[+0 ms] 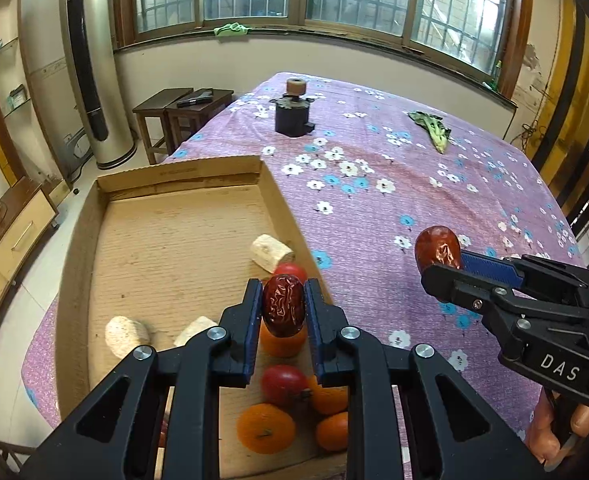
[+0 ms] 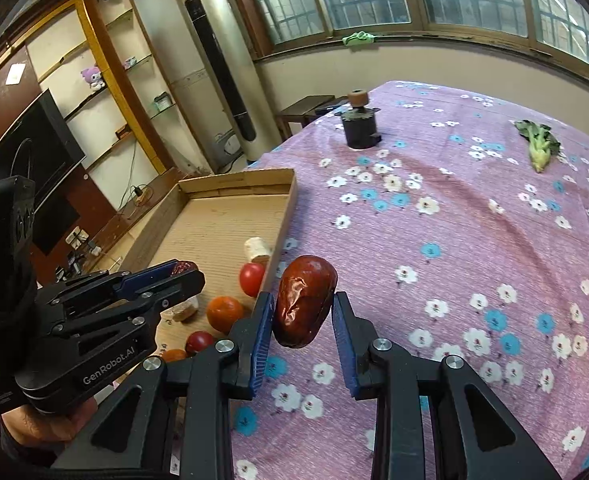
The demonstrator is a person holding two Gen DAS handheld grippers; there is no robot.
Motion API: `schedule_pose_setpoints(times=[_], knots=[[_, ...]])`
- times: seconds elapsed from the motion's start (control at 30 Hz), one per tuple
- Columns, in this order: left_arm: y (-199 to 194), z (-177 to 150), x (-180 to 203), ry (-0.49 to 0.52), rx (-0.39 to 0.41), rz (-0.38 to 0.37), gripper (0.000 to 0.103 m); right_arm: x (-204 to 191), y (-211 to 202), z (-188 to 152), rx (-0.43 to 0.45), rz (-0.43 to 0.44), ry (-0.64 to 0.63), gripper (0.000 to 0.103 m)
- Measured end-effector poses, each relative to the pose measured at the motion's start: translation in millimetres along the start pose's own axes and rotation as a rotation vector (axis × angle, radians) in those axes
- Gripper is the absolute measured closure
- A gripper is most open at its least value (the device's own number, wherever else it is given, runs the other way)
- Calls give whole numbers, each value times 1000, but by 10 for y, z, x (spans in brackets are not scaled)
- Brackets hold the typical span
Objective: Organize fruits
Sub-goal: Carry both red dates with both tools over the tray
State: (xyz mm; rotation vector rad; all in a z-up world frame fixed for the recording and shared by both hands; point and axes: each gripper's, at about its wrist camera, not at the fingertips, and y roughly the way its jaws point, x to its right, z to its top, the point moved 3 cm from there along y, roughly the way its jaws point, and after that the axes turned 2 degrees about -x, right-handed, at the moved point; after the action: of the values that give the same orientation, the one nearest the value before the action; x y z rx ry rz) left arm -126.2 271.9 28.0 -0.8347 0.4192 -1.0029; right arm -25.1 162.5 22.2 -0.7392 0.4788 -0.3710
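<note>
Both of my tools are loaded: my left gripper [image 1: 283, 307] is clamped on a wrinkled red date [image 1: 283, 305] at lower centre of the left view, held above the cardboard tray [image 1: 182, 176], and my right gripper [image 2: 302, 312] pinches a bigger, smoother date [image 2: 304, 300] out over the flowered tablecloth [image 2: 474, 240], just beside the tray's right wall. I'd say the job is well along: in the tray's near end I see oranges [image 1: 265, 427], tomatoes [image 1: 284, 384] and pale chunks [image 1: 271, 253] I can't name, bunched toward the lower right corner. What's left, as far as I can see, is these two dates; the only other food on the cloth is a leafy green [image 2: 538, 144] at upper right, and that's no fruit. Room for moving looks generous: the far half of the tray floor is bare, so there's space past the pile. The right wall of the tray stands between my right date and the inside, so I'd need to clear it. A dark pot-like thing [image 1: 292, 114] sits well apart at upper centre.
</note>
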Motion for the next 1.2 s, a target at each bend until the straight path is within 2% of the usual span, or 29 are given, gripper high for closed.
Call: schedule_pose_setpoints(times=[0.33,0.63,0.97,1.2], knots=[[65,70,-338,-51,-10,29,84,-244,255,140,-22,46,-34,73],[187,211,-800,-113,-24,79,84,-455,605,321,-63,84,-69,73],[430,310,-1107,-173,-73,93,84,-693,985,533,-110,86,-126,73],[632,376,-1190,-192,-110,102,84,-819,1262,635,-144,75,-159,74]])
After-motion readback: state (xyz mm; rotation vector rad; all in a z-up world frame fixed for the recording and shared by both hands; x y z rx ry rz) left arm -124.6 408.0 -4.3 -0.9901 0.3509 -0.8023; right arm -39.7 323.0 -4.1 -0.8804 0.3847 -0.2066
